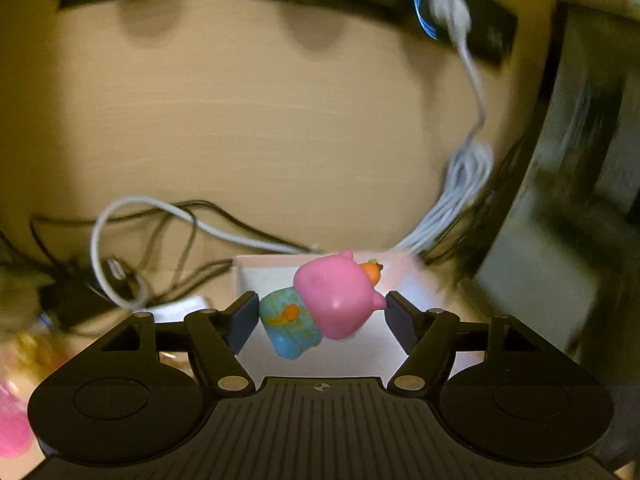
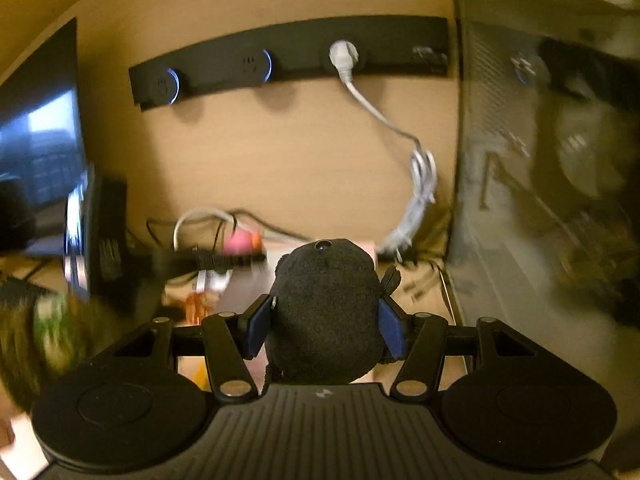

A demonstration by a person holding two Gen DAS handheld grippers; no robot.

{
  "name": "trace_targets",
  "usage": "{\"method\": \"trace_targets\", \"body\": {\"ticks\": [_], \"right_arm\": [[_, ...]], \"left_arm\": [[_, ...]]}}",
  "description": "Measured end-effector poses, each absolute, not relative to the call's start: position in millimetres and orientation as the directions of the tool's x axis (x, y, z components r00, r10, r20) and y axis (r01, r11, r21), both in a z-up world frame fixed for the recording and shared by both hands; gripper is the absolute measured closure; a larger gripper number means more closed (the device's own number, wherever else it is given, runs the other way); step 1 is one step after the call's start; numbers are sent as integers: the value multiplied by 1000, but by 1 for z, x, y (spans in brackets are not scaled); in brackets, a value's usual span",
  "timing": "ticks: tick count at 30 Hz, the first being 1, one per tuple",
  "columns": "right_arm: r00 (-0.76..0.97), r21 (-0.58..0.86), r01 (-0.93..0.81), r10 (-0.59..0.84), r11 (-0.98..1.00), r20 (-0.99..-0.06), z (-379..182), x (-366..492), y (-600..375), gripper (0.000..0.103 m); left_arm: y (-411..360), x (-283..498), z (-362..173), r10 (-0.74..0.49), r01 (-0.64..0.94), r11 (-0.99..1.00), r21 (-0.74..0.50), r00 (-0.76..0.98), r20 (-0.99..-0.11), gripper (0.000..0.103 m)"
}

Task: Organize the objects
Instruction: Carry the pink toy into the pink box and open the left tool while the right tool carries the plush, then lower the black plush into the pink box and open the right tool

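Left gripper [image 1: 322, 312] pinches pink figurine [image 1: 340, 300] by its tips, right gripper [image 2: 326, 326] clamps black plush [image 2: 326, 308]; figurine may twist out.

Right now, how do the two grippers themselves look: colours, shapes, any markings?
Both look alike in build: a black ribbed body with a small round crosshair mark, two round black discs at the sides, and black linkage bars with silver rivets. The left gripper has dark, almost black finger pads; the right gripper has blue pads. No hands, sleeves or gripper cables show.
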State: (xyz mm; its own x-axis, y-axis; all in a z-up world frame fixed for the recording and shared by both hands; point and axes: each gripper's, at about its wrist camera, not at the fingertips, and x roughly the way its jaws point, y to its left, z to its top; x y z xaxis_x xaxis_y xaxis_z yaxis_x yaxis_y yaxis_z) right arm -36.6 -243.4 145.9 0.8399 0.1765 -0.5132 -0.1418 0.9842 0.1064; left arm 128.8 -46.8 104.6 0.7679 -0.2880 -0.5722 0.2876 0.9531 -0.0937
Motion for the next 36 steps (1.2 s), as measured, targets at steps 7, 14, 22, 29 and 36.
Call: {"method": "trace_targets", "body": {"ticks": [7, 14, 22, 29, 36], "right_arm": [[835, 43, -134, 136, 990, -533, 159, 4, -241, 46], [825, 40, -103, 107, 994, -555, 158, 24, -253, 46], [800, 20, -134, 120, 991, -588, 137, 30, -251, 46], [828, 101, -110, 147, 989, -541, 146, 51, -261, 46], [852, 154, -123, 184, 980, -491, 167, 100, -238, 15]], "left_arm": [[-75, 166, 77, -297, 329, 939, -96, 642, -707, 27], [-63, 156, 68, -310, 307, 943, -128, 669, -676, 27], [-72, 141, 74, -301, 349, 936, -41, 736, -607, 31], [-1, 102, 103, -343, 179, 918, -354, 809, -478, 33], [58, 42, 95, -210, 79, 964, -253, 810, -547, 33]]}}
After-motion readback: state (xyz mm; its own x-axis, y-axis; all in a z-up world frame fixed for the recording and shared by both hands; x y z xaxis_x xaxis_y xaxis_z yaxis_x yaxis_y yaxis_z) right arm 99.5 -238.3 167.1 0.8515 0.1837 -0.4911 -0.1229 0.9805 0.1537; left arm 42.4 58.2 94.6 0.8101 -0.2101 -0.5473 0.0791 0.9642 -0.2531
